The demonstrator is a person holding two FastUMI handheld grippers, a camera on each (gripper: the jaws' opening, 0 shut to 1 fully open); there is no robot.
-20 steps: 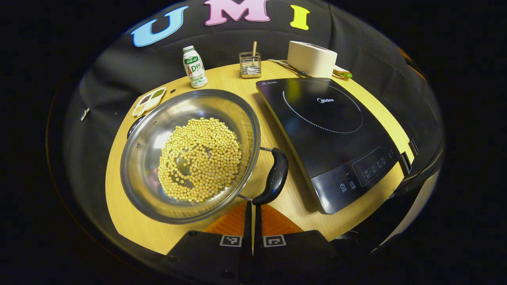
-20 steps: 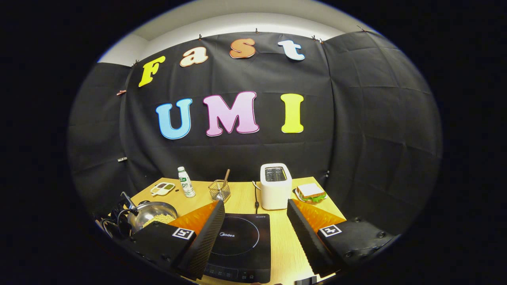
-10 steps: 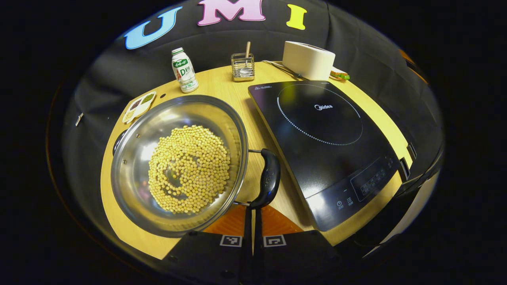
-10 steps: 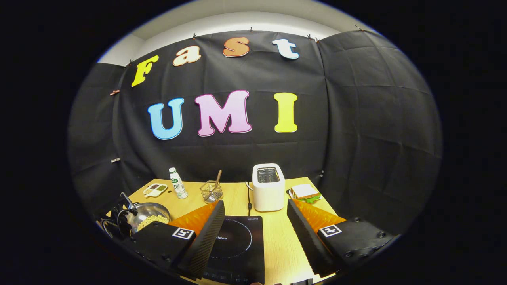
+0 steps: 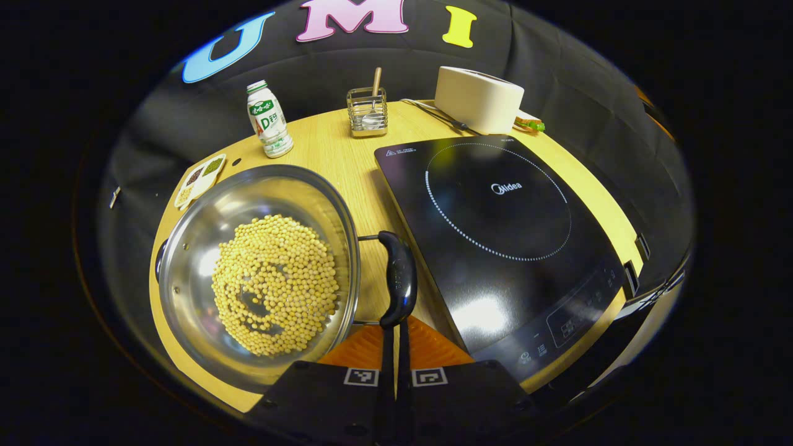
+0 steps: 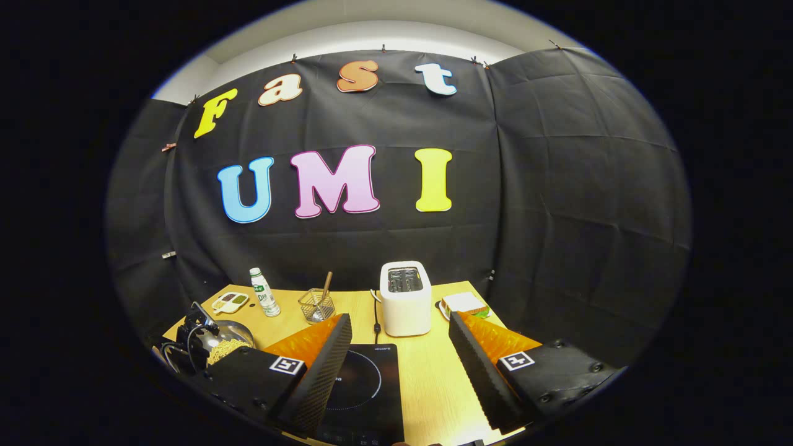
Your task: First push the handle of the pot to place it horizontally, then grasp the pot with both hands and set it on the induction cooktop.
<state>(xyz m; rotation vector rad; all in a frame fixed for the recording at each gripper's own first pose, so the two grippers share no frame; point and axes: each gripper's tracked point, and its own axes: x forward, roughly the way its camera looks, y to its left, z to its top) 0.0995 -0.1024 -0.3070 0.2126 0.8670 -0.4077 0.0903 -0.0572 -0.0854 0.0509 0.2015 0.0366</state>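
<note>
In the left gripper view, the steel pot (image 5: 260,272), its bottom covered with yellow beans (image 5: 272,285), sits on the wooden table (image 5: 347,161) ahead and to the left of the left gripper (image 5: 395,325). The pot's black side handle (image 5: 398,277) stands directly in front of the fingertips, its near end touching them. The two fingers are pressed together with nothing between them. Farther off past the pot lie a small divided dish (image 5: 199,179) and a white bottle (image 5: 267,119). Straight ahead at the table's far edge stands a wire basket (image 5: 367,111). To the right of the gripper lies the induction cooktop (image 5: 502,235), just beside the handle, with a white toaster (image 5: 478,99) beyond it.

In the right gripper view, the pot (image 6: 223,341) shows far to the left of the right gripper (image 6: 396,328), whose fingers stand wide apart and hold nothing. The cooktop (image 6: 365,390) lies below and between them, the toaster (image 6: 406,297) stands straight ahead, and a sandwich (image 6: 464,303) sits just right of it.
</note>
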